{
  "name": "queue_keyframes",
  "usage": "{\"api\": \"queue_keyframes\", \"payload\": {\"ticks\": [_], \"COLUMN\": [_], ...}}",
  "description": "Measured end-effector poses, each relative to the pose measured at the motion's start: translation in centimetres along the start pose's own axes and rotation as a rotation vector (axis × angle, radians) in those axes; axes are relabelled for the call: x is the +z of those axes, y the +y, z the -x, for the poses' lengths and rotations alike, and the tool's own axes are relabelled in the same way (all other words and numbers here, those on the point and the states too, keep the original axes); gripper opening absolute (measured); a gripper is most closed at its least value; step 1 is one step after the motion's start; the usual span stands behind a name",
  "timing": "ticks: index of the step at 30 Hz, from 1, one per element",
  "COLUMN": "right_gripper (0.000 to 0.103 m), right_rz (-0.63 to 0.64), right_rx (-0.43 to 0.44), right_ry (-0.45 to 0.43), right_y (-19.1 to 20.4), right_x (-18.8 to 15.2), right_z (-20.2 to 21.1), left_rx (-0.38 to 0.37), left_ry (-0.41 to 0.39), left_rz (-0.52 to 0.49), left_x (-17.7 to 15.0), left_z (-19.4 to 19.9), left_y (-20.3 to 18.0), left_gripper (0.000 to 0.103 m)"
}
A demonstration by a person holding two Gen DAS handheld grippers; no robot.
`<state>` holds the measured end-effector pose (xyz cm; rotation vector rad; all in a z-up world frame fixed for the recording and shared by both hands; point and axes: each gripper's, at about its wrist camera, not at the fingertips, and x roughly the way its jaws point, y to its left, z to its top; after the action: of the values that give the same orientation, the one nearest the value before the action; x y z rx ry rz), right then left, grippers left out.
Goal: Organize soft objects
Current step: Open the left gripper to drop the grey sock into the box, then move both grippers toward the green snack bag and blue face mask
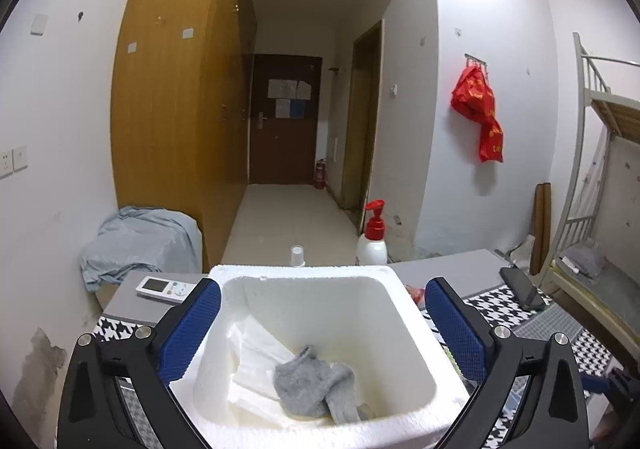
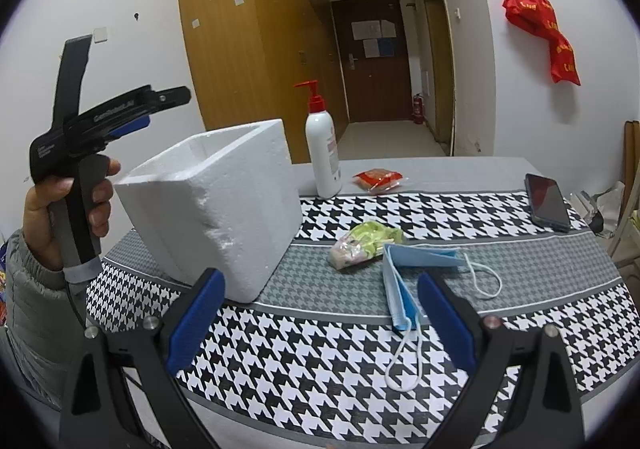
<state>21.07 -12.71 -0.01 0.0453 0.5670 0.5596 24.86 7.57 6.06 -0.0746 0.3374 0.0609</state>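
A white foam box (image 1: pixel 312 281) stands on the houndstooth cloth; it also shows in the right wrist view (image 2: pixel 224 205). Inside it lie a grey sock (image 1: pixel 316 385) and white masks (image 1: pixel 256 361). My left gripper (image 1: pixel 320 329) is open and empty, held above the box; in the right wrist view it (image 2: pixel 156 109) hovers over the box's left side. My right gripper (image 2: pixel 320 309) is open and empty above the cloth. A blue face mask (image 2: pixel 404 277) lies just left of its right finger, with a green-and-pink soft packet (image 2: pixel 364 243) behind it.
A pump bottle (image 2: pixel 322 153), a red packet (image 2: pixel 378 178) and a phone (image 2: pixel 547 201) are on the table's far side. A remote (image 1: pixel 166 288) lies left of the box. A small white bottle cap (image 1: pixel 297 255) shows behind the box.
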Motion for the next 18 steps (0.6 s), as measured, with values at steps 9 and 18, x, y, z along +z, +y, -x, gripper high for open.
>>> {"api": "queue_keyframes", "payload": {"ticks": [9,18], "right_gripper": [0.099,0.099], "right_rz": [-0.029,-0.029], "right_rx": [-0.021,-0.025], "right_ry": [-0.009,-0.018], "right_y": [-1.3,-1.5], "right_x": [-0.3,-0.5], "right_z": [0.3,1.1], "left_rx": [0.025,-0.006], "left_ry": [-0.081,-0.117], "left_rz": [-0.039,-0.063], "left_x": [-2.5,-4.4], "left_z": [4.7,7.8], "left_y": [-2.4,-4.1], "left_gripper": [0.102,0.102]}}
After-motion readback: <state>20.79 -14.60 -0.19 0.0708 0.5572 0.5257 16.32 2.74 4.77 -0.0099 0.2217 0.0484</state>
